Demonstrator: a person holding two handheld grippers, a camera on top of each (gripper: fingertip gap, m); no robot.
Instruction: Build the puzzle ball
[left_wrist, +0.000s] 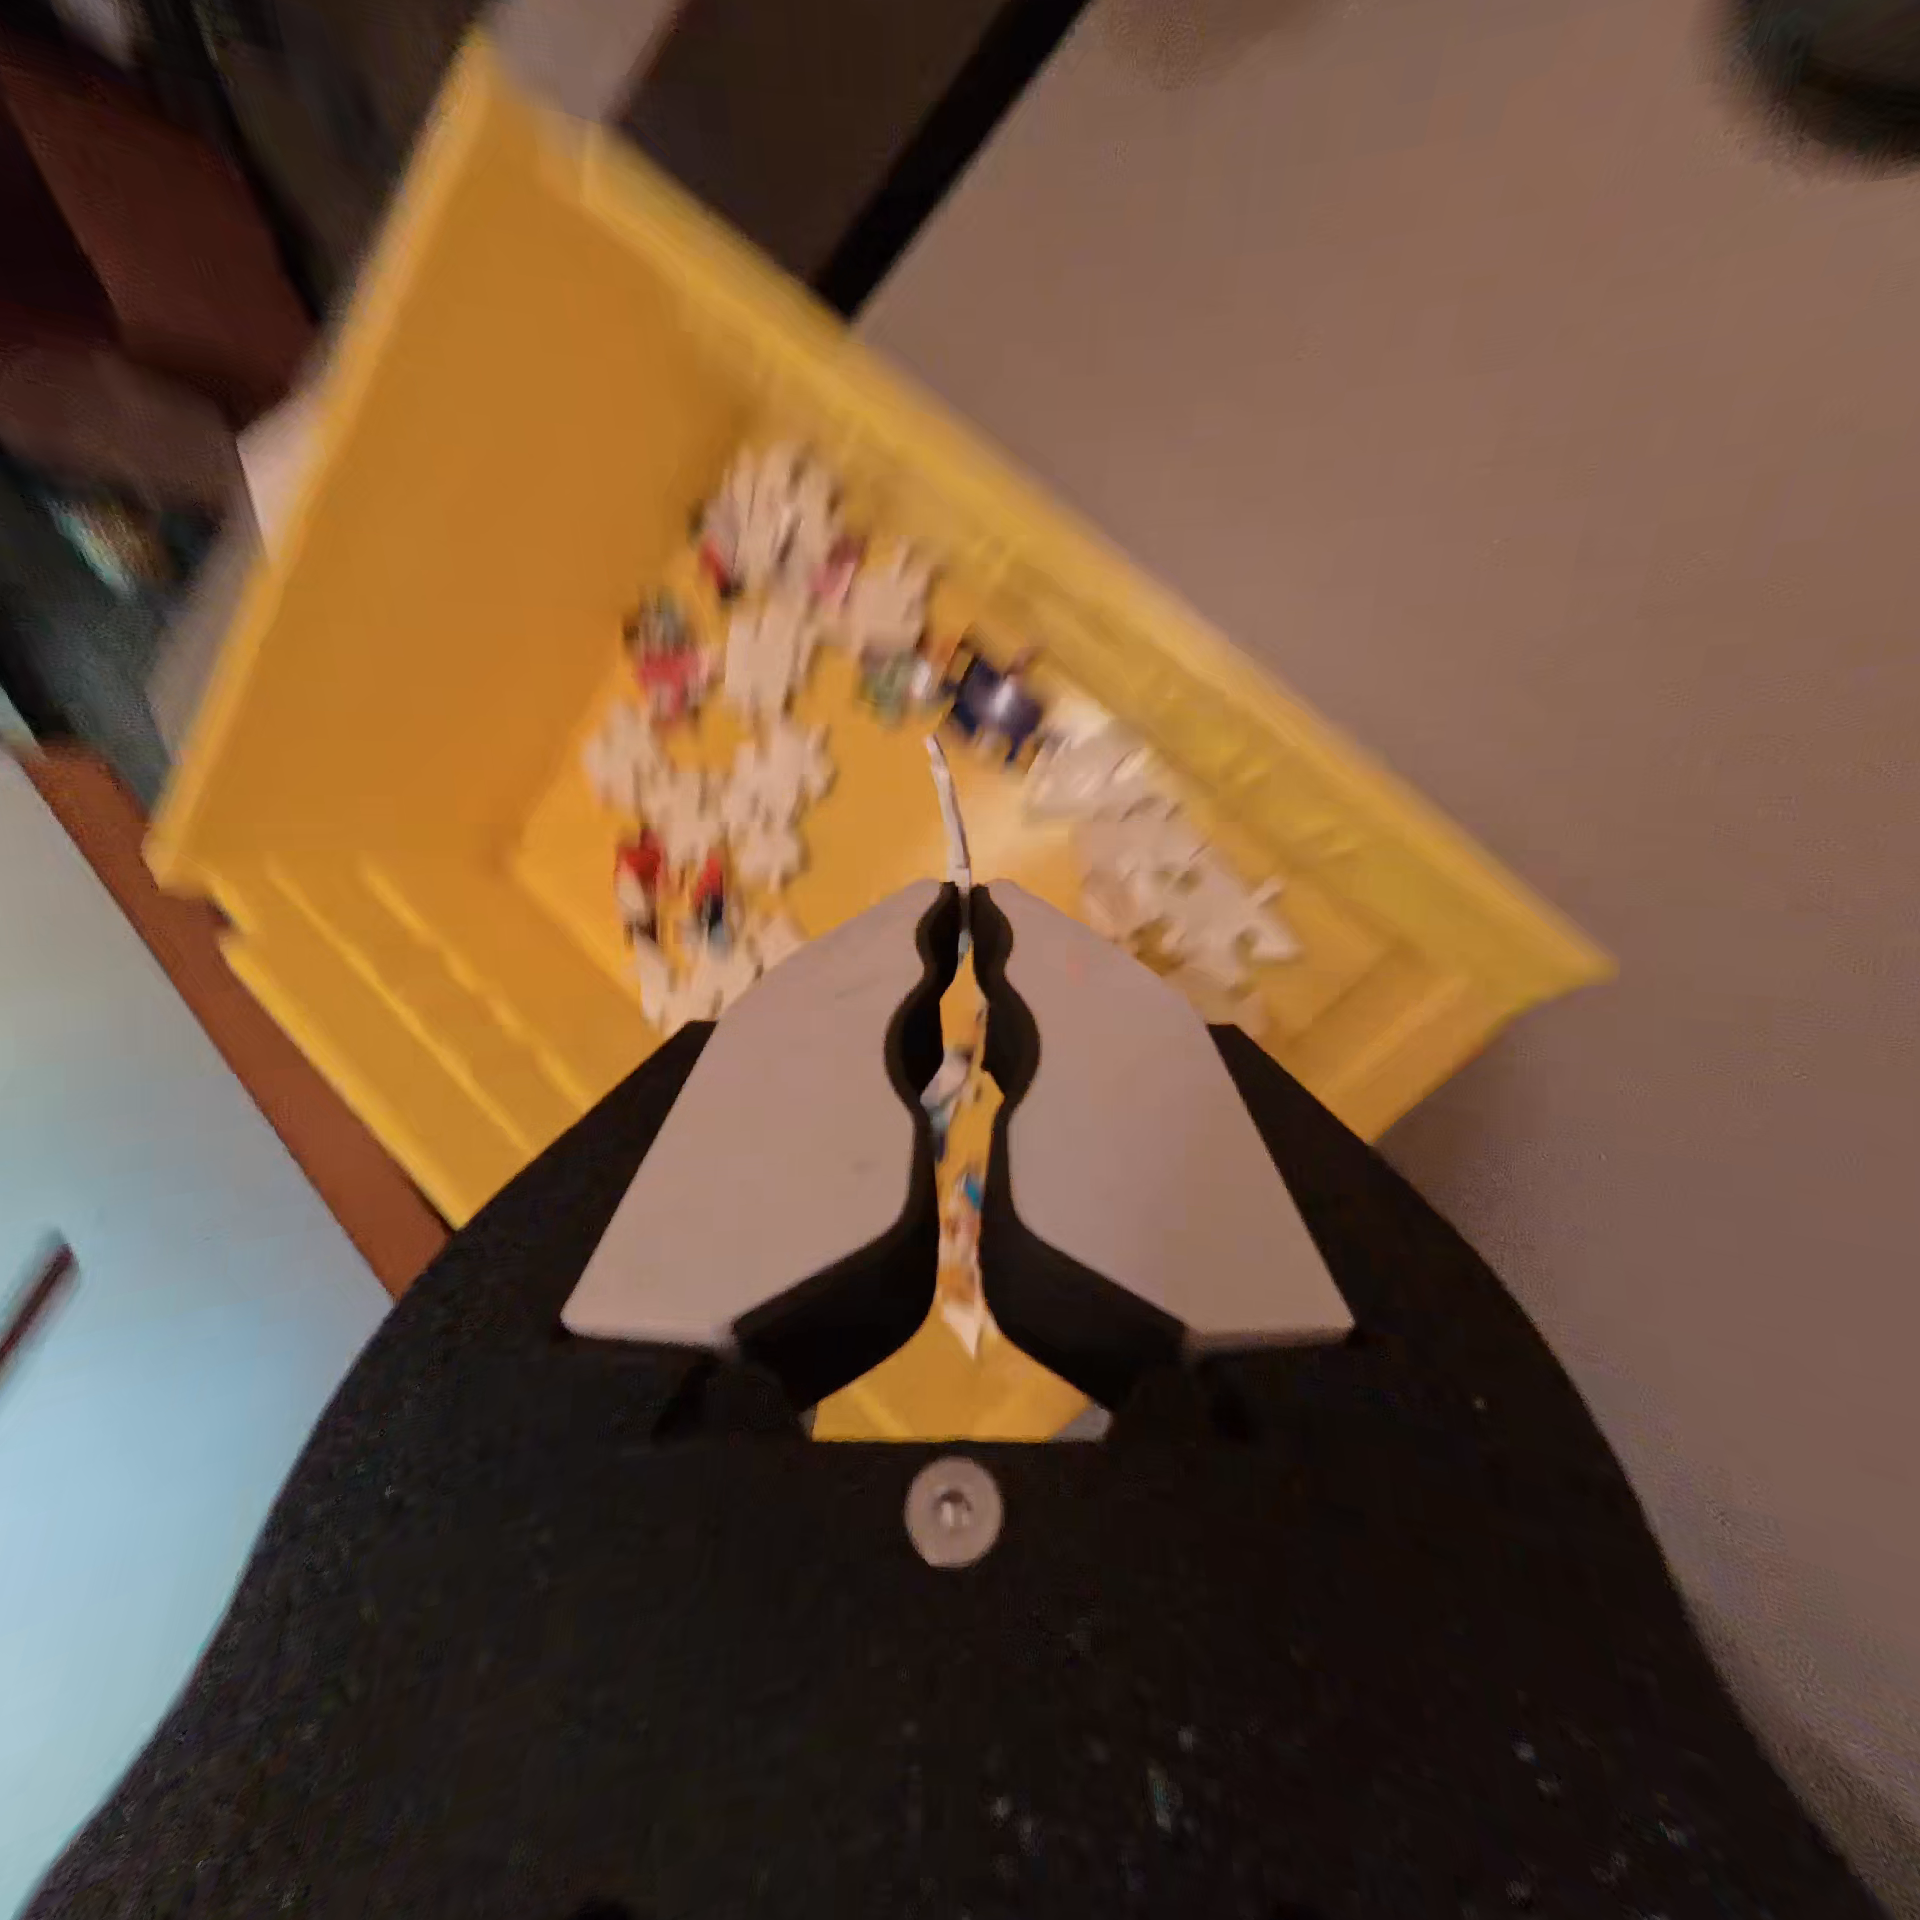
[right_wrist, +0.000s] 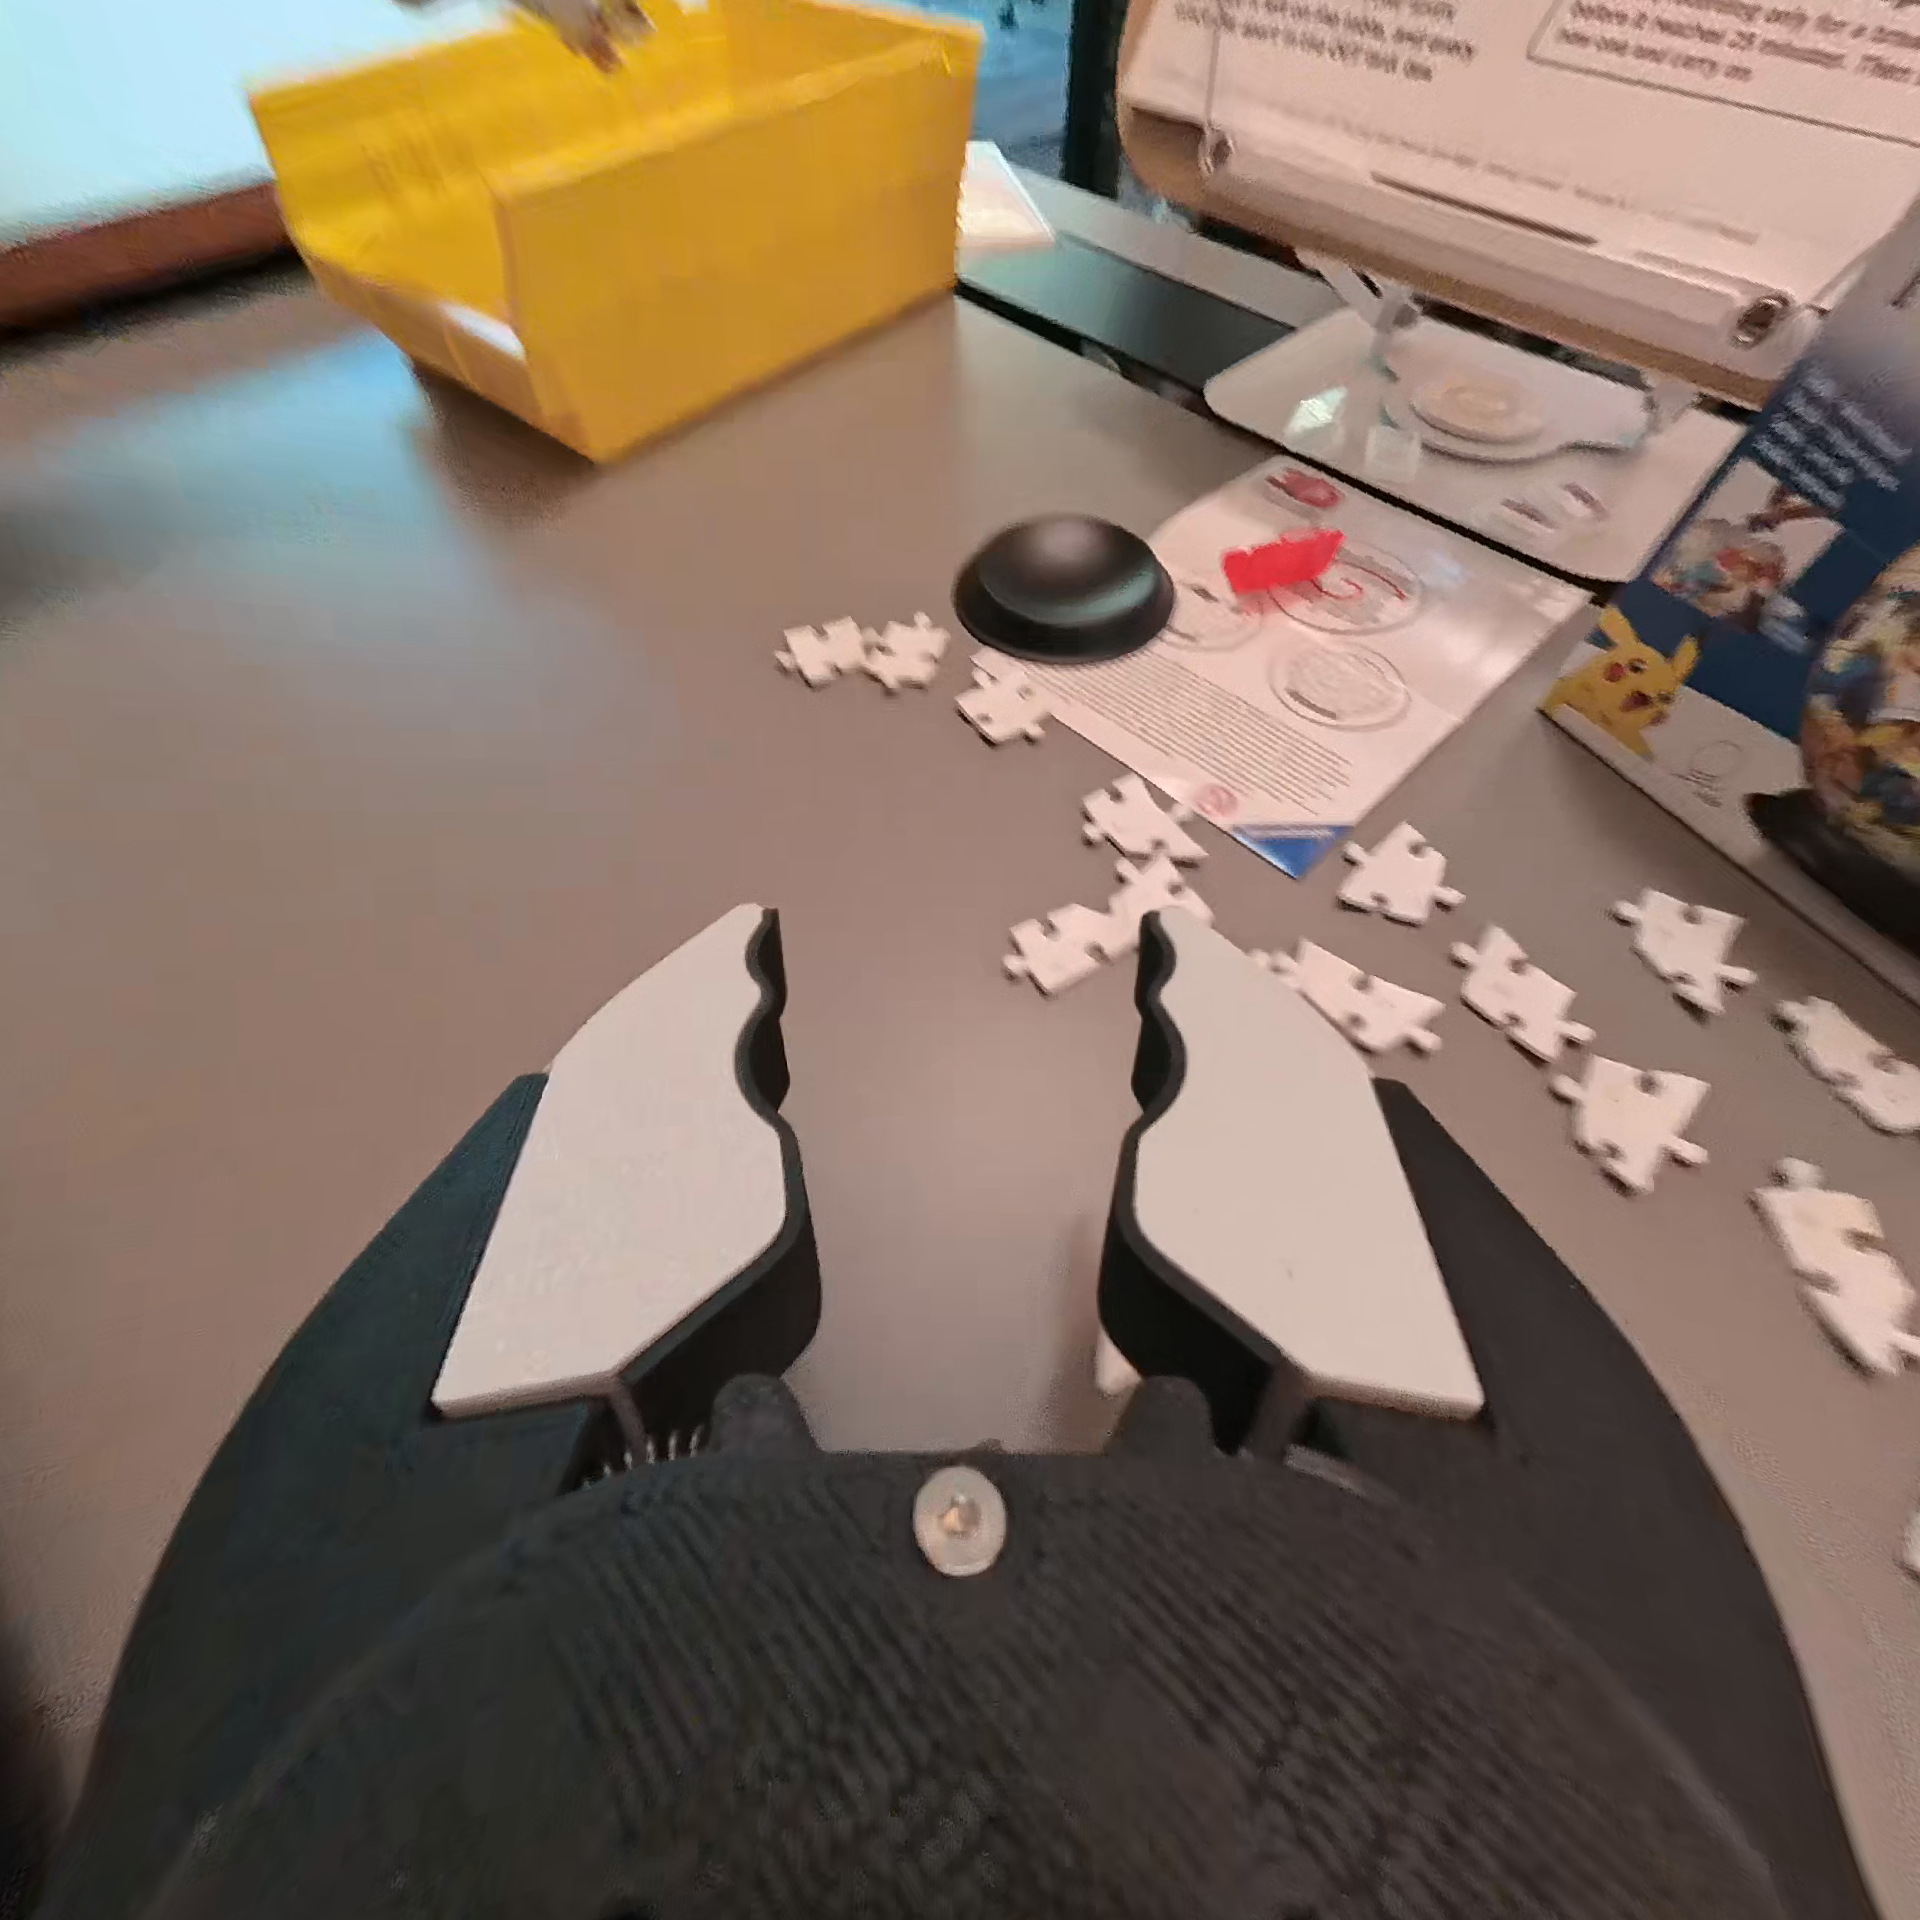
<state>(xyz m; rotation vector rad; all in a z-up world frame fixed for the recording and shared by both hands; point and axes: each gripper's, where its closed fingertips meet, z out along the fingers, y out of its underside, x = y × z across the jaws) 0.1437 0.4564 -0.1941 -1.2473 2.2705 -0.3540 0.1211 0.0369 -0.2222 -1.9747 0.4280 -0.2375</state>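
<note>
The yellow bin (right_wrist: 665, 239) sits toward the far left corner of the grey table (right_wrist: 416, 727), seemingly to keep the unsorted stock out of the working area. In the left wrist view the left gripper (left_wrist: 964, 896) hangs over that bin, fingers pressed together on a single puzzle piece (left_wrist: 951, 805) held edge-on, its thin edge sticking out past the tips. That grip suggests the piece is being lifted clear of the loose heap of pieces (left_wrist: 748, 748) on the bin floor.

Further right, the right gripper (right_wrist: 956, 935) hovers low over the bare table with its fingers spread wide and nothing between them, probably ready to receive or pick. Just beyond its right finger, white-backed pieces (right_wrist: 1507, 987) lie face down, spread toward the right edge for sorting. The black stand (right_wrist: 1062, 601) and instruction sheet (right_wrist: 1351, 675) lie behind them, and the puzzle box (right_wrist: 1787, 623) stands at the far right.
</note>
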